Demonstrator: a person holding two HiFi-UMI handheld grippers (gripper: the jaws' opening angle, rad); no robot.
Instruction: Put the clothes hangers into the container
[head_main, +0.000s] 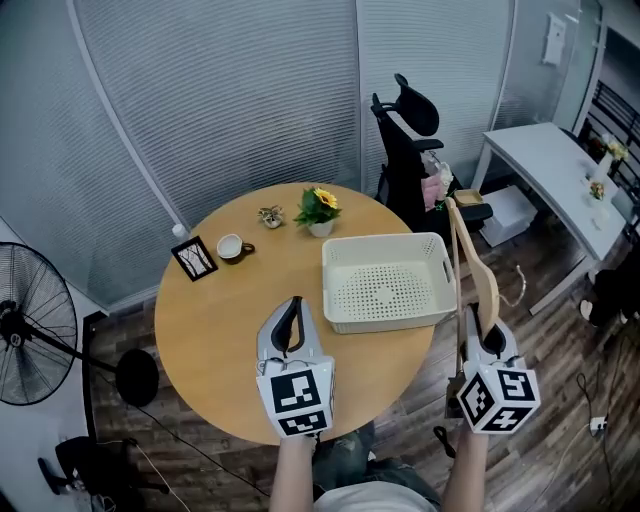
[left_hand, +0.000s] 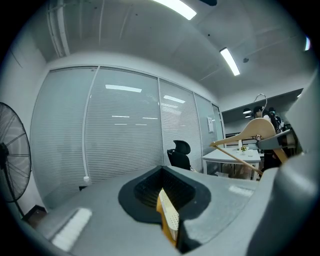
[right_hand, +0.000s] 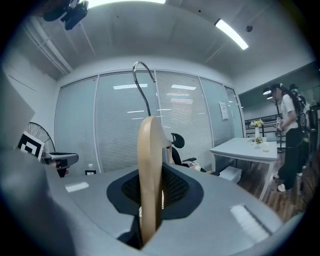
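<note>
While the left gripper (head_main: 291, 325) hangs over the round light-wood table (head_main: 215, 330) with its jaws drawn together on nothing, only a thin slit between them, the right gripper (head_main: 487, 342) is clamped on a pale wooden clothes hanger with a metal hook (head_main: 470, 262). It grips the hanger near one end, and the hanger rises from the jaws with its hook topmost; the right gripper view shows it edge-on.

The cream perforated plastic basket (head_main: 392, 314) stands on the right part of the table. The right gripper is off the table's edge, just beside the basket's right short wall, so the basket lies to the left of its jaws. The hanger's long axis runs up and away from the person, alongside that wall and crosswise to the basket's longer side.

The right gripper is plainly the nearer one. The move probably calls for carrying the hanger leftward over the rim and tipping it flat, turned along the basket's length.
</note>
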